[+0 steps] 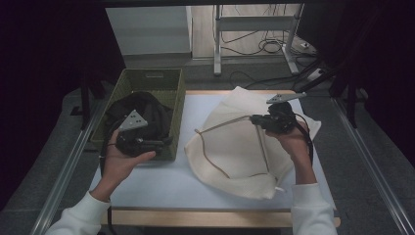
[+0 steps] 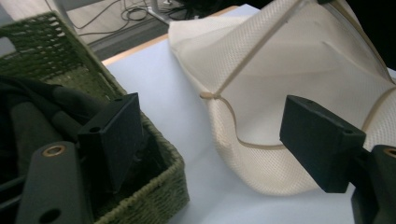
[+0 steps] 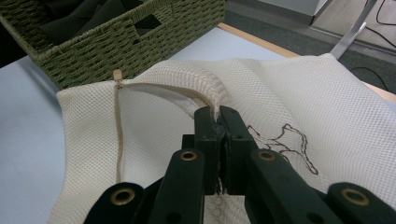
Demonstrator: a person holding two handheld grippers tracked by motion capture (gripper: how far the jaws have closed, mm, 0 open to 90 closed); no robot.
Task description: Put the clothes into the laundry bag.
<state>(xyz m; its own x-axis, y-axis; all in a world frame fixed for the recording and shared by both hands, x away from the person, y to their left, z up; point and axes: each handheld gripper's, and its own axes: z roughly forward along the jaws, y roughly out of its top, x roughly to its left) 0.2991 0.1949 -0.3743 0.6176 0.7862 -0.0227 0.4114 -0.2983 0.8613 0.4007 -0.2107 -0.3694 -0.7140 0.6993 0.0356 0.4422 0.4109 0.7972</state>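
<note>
A cream mesh bag (image 1: 235, 152) with a tan zip lies on the white table (image 1: 161, 181), its mouth toward the left. My right gripper (image 1: 257, 120) is shut on the bag's rim and holds that edge raised; in the right gripper view the jaws (image 3: 219, 114) pinch the folded mesh (image 3: 289, 93). A green woven basket (image 1: 151, 81) at the left holds black clothing (image 1: 147, 115). My left gripper (image 1: 161, 143) hovers over the basket's front right corner. In the left gripper view it (image 2: 212, 116) stands open and empty, between the basket (image 2: 159, 186) and the bag (image 2: 299, 60).
The table's wooden front edge (image 1: 195, 218) runs between the person's white sleeves. Metal rails flank the table on both sides. Behind it stand a metal frame (image 1: 218, 44) and loose cables on the floor. Bare table surface lies in front of the basket.
</note>
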